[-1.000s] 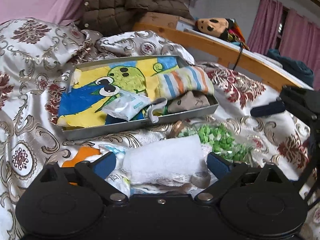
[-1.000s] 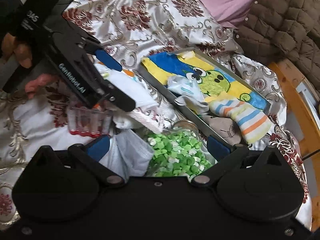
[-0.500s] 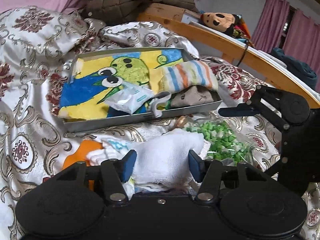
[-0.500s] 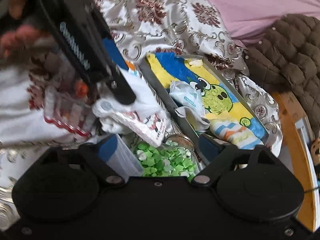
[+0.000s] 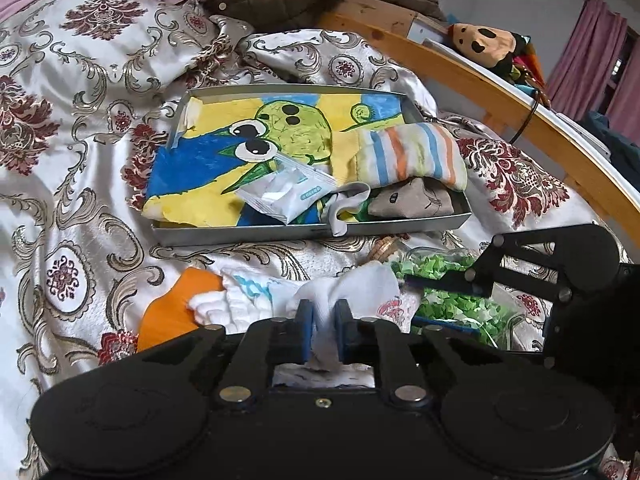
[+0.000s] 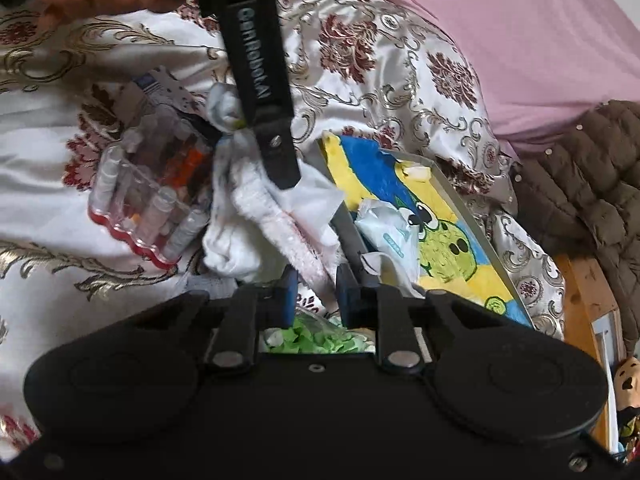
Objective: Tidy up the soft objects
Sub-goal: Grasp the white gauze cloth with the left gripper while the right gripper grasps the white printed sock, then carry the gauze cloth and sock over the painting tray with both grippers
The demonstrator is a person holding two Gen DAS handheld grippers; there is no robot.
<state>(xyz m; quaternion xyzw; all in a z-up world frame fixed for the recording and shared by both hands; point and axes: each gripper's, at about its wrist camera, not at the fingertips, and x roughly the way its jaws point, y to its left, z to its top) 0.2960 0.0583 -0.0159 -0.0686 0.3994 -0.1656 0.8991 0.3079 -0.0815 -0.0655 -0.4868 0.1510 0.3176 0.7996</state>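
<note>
A: What has the left hand-held gripper (image 5: 321, 330) got?
B: Its jaws are closing, a fold of white cloth (image 5: 360, 284) pinched between the pads, on the bed (image 5: 60, 184) just before the tray (image 5: 312, 232).
A: And the right hand-held gripper (image 6: 316, 294)?
B: Closing too, narrow. Whether it grips the pink-flecked cloth (image 6: 296, 240) at its tips, I cannot tell.
A: Count the tray.
B: One striped sock (image 5: 412, 154), one grey sock (image 5: 412, 202), one wipes packet (image 5: 288, 192).
A: Beside it?
B: One jar of green bits (image 5: 452, 304), one clear case (image 6: 148, 196).
</note>
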